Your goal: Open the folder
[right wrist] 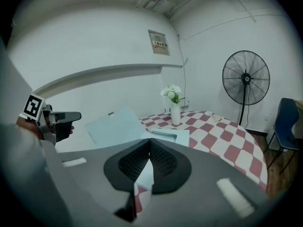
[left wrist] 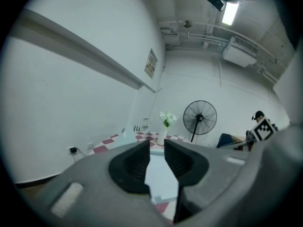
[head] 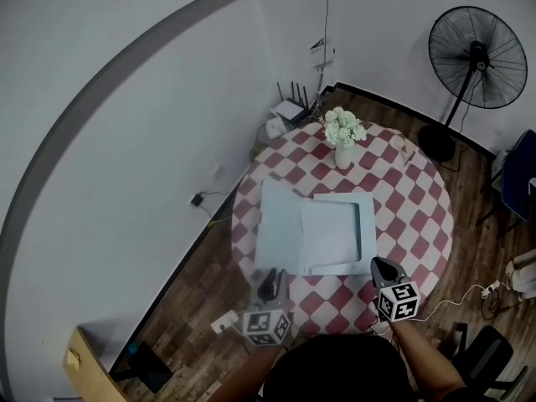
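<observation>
The light blue folder [head: 280,224] lies open on the round checked table [head: 419,216], its cover spread flat to the left and white sheets [head: 331,234] on its right half. My left gripper [head: 270,281] hovers off the table's near left edge, open with nothing between its jaws [left wrist: 157,145]. My right gripper [head: 378,265] hangs above the near right edge, just beside the folder's corner, shut and empty [right wrist: 149,143]. In the right gripper view the folder [right wrist: 116,124] shows beyond the jaws, with the left gripper [right wrist: 59,119] at the far left.
A white vase of flowers [head: 342,149] stands on the table behind the folder. A standing fan [head: 477,57] is at the back right, a blue chair [head: 521,174] at the right edge, a router [head: 291,107] by the wall, and cables on the wooden floor.
</observation>
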